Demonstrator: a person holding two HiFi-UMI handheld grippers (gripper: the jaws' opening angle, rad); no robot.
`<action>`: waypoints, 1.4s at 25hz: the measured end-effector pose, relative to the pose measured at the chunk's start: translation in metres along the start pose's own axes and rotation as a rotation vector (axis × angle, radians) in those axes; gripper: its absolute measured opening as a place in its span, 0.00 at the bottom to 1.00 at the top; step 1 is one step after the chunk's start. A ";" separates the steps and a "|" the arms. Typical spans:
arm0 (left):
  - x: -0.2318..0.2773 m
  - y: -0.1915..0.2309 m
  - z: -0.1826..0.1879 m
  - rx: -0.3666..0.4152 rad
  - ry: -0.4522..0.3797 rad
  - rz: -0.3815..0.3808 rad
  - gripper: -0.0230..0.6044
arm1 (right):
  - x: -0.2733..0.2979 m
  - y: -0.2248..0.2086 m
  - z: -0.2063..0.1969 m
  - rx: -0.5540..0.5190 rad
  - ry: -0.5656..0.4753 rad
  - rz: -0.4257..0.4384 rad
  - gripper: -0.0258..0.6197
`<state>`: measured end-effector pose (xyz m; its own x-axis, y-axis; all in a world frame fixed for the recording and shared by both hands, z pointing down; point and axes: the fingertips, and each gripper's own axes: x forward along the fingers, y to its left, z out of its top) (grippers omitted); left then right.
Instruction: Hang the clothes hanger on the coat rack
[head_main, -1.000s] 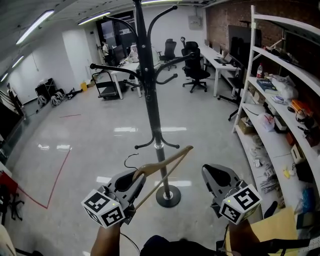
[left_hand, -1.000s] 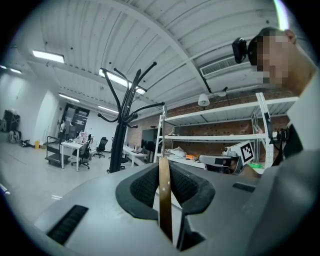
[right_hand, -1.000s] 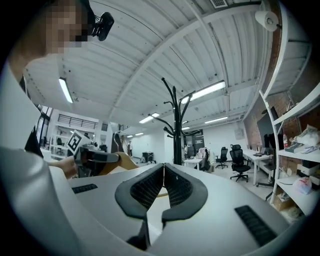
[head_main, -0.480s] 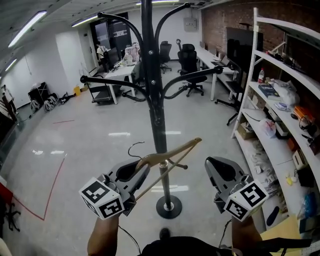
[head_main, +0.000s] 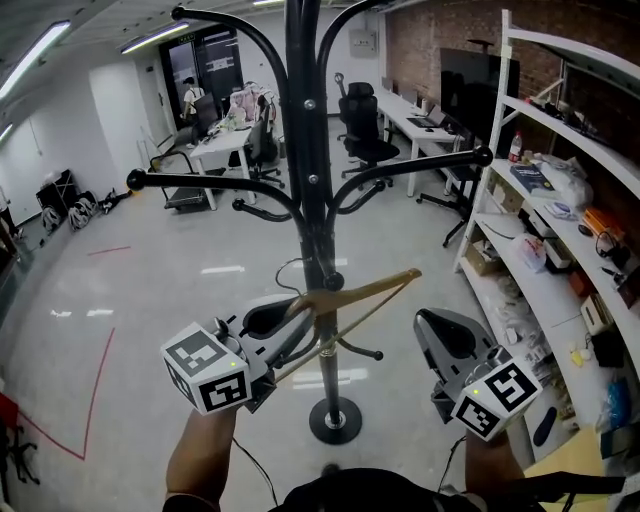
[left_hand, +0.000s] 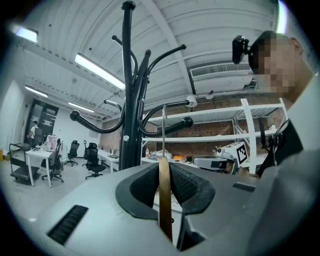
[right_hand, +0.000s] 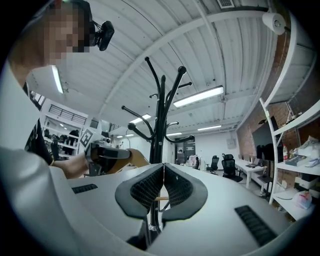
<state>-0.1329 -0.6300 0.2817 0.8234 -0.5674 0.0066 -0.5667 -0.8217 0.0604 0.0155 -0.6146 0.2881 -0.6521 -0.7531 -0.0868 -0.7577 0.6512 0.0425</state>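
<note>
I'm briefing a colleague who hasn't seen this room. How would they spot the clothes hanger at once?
A tall black coat rack stands mid-floor. Before its pole, the left tool clamps the clothes hanger: pale wood with a thin wire hook, unlike the rack's black arms.

I read the coat rack (head_main: 305, 150) as black metal, smooth, with semi-gloss paint. The clothes hanger (head_main: 360, 286) against its pole was pale wood with a smooth satin finish, and its hook (left_hand: 163, 130) was thin bare wire. The left gripper (head_main: 290, 318) and right gripper (head_main: 437, 328) shells looked like grey matt plastic, with black ribbed pads (left_hand: 187, 185). The floor (head_main: 150, 290) around the rack's base was glossy and mirrored the lights. The wall (head_main: 420, 40) behind the rack was rough red brick.
</note>
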 end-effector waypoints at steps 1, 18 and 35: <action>0.005 0.002 0.000 -0.002 0.002 -0.017 0.12 | 0.002 -0.003 -0.002 0.001 0.004 -0.008 0.05; 0.044 0.020 -0.020 0.033 0.091 -0.117 0.12 | 0.010 -0.028 -0.025 0.044 0.027 -0.081 0.05; 0.046 0.020 -0.028 0.031 0.096 -0.162 0.12 | 0.018 -0.022 -0.034 0.054 0.051 -0.057 0.05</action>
<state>-0.1059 -0.6707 0.3110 0.9020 -0.4213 0.0948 -0.4261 -0.9039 0.0376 0.0194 -0.6453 0.3195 -0.6097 -0.7918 -0.0370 -0.7919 0.6104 -0.0146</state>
